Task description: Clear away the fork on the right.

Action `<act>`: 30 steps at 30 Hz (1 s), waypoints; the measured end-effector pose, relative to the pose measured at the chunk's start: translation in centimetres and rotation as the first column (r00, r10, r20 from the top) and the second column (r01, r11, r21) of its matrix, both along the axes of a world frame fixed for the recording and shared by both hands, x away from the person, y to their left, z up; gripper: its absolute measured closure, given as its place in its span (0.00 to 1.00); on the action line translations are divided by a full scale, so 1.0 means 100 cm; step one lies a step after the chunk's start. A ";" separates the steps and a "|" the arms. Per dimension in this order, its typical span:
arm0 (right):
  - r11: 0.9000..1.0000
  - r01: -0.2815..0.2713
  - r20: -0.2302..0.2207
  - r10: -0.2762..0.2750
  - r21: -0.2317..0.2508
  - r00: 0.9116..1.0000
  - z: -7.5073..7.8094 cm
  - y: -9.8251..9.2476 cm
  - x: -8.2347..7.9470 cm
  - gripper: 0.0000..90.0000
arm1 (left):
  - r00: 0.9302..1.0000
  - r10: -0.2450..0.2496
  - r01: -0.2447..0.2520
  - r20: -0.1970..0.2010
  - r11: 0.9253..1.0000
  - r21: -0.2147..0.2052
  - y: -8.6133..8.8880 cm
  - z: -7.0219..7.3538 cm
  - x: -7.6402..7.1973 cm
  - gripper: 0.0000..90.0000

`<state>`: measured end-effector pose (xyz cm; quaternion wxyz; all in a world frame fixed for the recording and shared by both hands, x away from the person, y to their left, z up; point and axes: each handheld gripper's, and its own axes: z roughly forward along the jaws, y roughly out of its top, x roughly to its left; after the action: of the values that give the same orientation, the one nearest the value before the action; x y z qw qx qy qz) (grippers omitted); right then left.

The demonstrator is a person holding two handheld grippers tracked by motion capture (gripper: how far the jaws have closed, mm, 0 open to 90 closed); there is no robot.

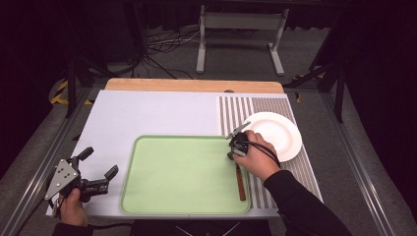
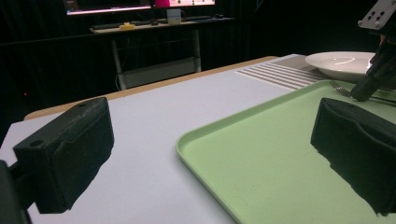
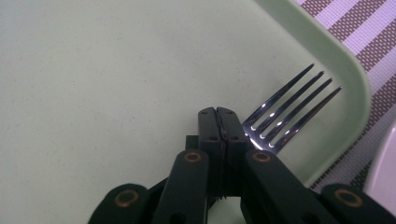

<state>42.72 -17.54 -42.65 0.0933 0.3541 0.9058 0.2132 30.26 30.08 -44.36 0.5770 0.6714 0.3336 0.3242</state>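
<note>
A fork with a brown handle point(image 1: 240, 184) lies along the right edge of the green tray point(image 1: 182, 172). Its shiny tines point(image 3: 289, 112) point toward the tray's far right corner. My right gripper point(image 1: 230, 155) is shut, jaws pressed flat together, and its tips point(image 3: 218, 116) rest at the fork's neck beside the tines. I cannot tell whether the fork is pinched. From the left gripper view the same tines point(image 2: 340, 87) lie under that gripper point(image 2: 362, 93). My left gripper point(image 1: 101, 161) is open over the white board, left of the tray, with nothing between its pads point(image 2: 70, 149).
A white plate point(image 1: 275, 135) sits on the striped mat point(image 1: 236, 110) just right of the tray's far corner, close to my right hand. The white board point(image 1: 147, 113) runs to a wooden strip point(image 1: 194, 84) at the back. Metal frame rails flank the table.
</note>
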 end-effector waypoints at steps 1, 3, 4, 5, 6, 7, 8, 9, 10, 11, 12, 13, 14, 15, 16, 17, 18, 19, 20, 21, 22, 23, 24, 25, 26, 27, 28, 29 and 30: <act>1.000 0.004 0.001 -0.004 0.000 1.000 0.000 -0.001 0.000 1.00 | 1.000 0.000 0.000 0.000 1.000 0.000 0.000 0.000 0.000 0.00; 1.000 0.009 0.001 -0.009 0.001 1.000 0.000 -0.002 0.000 1.00 | 1.000 0.000 0.000 0.000 1.000 0.000 0.000 0.000 0.000 0.00; 1.000 0.010 0.002 -0.010 -0.001 1.000 0.000 -0.003 0.000 1.00 | 1.000 0.001 -0.001 0.000 1.000 0.000 0.000 0.000 0.000 0.00; 1.000 0.013 0.004 -0.012 -0.004 1.000 0.000 -0.003 0.000 1.00 | 1.000 0.002 -0.002 0.001 1.000 -0.001 0.000 0.000 0.000 0.00; 1.000 0.015 0.007 -0.015 -0.004 1.000 0.000 -0.004 0.000 1.00 | 1.000 0.002 -0.002 0.002 1.000 0.000 0.000 0.000 0.000 0.00; 1.000 0.017 0.006 -0.017 -0.002 1.000 0.000 -0.004 0.000 1.00 | 1.000 0.002 -0.002 0.002 1.000 0.000 0.000 0.000 0.000 0.00; 1.000 0.020 0.007 -0.020 -0.003 1.000 0.000 -0.005 0.000 1.00 | 1.000 0.003 -0.003 0.002 1.000 0.000 0.000 0.000 0.000 0.00; 1.000 0.020 0.007 -0.020 -0.003 1.000 0.000 -0.005 0.000 1.00 | 1.000 0.003 -0.003 0.002 1.000 0.000 0.000 0.000 0.000 0.00; 1.000 0.021 0.006 -0.021 -0.004 1.000 0.000 -0.006 0.000 0.99 | 1.000 0.003 -0.003 0.002 1.000 -0.002 0.000 0.000 0.000 0.00; 1.000 0.025 0.005 -0.025 -0.005 1.000 0.000 -0.006 0.000 0.99 | 1.000 0.002 -0.002 0.002 1.000 -0.001 0.000 0.000 0.000 0.00; 1.000 0.026 0.002 -0.026 -0.003 1.000 0.000 -0.006 0.000 0.98 | 1.000 0.002 -0.002 0.002 1.000 -0.001 0.000 0.000 0.000 0.00; 1.000 0.027 0.001 -0.027 -0.002 1.000 0.000 -0.006 0.000 0.98 | 1.000 0.001 -0.001 0.000 1.000 0.000 0.000 0.000 0.000 0.00; 1.000 0.027 0.001 -0.027 -0.002 1.000 0.000 -0.006 0.000 0.98 | 1.000 0.001 -0.001 0.000 1.000 0.000 0.000 0.000 0.000 0.00; 1.000 0.029 0.002 -0.029 -0.002 1.000 0.001 -0.006 0.000 0.97 | 1.000 0.000 0.000 0.000 1.000 0.001 0.000 0.000 0.000 0.00; 1.000 0.028 0.005 -0.028 0.000 1.000 0.001 -0.005 -0.001 0.95 | 1.000 0.001 -0.001 -0.001 1.000 0.001 0.000 0.000 0.000 0.00; 1.000 0.025 0.007 -0.025 0.005 1.000 0.002 -0.005 -0.001 0.93 | 1.000 0.001 -0.001 -0.001 1.000 0.001 0.000 0.000 0.000 0.00; 1.000 0.021 0.018 -0.021 0.022 1.000 0.005 -0.003 -0.002 0.87 | 1.000 0.002 -0.002 -0.001 1.000 0.001 0.000 0.000 0.000 0.00; 0.999 0.016 0.032 -0.017 0.032 0.999 0.007 -0.003 -0.003 0.82 | 1.000 0.002 -0.002 -0.001 1.000 0.000 0.000 0.000 0.000 0.00; 0.999 0.006 0.040 -0.008 0.045 0.999 0.009 -0.003 -0.003 0.76 | 1.000 0.002 -0.002 -0.001 1.000 0.000 0.000 0.000 0.000 0.00; 0.999 0.006 0.040 -0.008 0.045 0.999 0.009 -0.003 -0.003 0.76 | 1.000 0.002 -0.002 -0.001 1.000 0.000 0.000 0.000 0.000 0.00; 0.997 -0.012 0.050 0.008 0.073 0.999 0.013 -0.002 -0.004 0.60 | 1.000 0.001 -0.001 -0.001 1.000 0.000 0.000 0.000 0.000 0.00; 0.997 -0.012 0.050 0.008 0.073 0.999 0.013 -0.002 -0.004 0.60 | 1.000 0.001 -0.001 -0.001 1.000 0.000 0.000 0.000 0.000 0.00; 0.996 -0.015 0.064 0.009 0.090 0.998 0.015 -0.002 -0.003 0.51 | 1.000 0.001 -0.001 0.000 1.000 0.001 0.000 0.000 0.000 0.00; 0.993 -0.022 0.075 0.014 0.114 0.997 0.018 -0.002 -0.004 0.44 | 1.000 0.001 -0.001 0.000 1.000 0.001 0.000 0.000 0.000 0.00; 0.991 -0.037 0.081 0.026 0.128 0.996 0.021 -0.002 -0.004 0.38 | 1.000 0.001 -0.001 -0.002 1.000 0.004 0.000 0.000 0.000 0.00; 0.990 -0.047 0.089 0.035 0.136 0.995 0.023 -0.003 -0.004 0.35 | 1.000 0.001 -0.001 -0.003 1.000 0.004 0.000 0.000 0.000 0.00; 0.989 -0.055 0.098 0.042 0.140 0.994 0.025 -0.003 -0.005 0.32 | 1.000 0.002 -0.002 -0.001 1.000 0.004 0.000 0.000 0.000 0.00; 0.988 -0.056 0.104 0.041 0.143 0.994 0.028 -0.004 -0.006 0.31 | 1.000 0.005 -0.005 0.001 1.000 0.004 0.000 0.000 0.000 0.00; 0.988 -0.054 0.104 0.038 0.146 0.994 0.031 -0.004 -0.008 0.29 | 1.000 0.002 -0.002 0.000 1.000 0.004 0.000 0.000 0.000 0.00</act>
<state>41.96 -17.96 -39.56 0.1074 0.3278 0.8894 0.3000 30.27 30.03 -44.33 0.5753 0.6720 0.3339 0.3253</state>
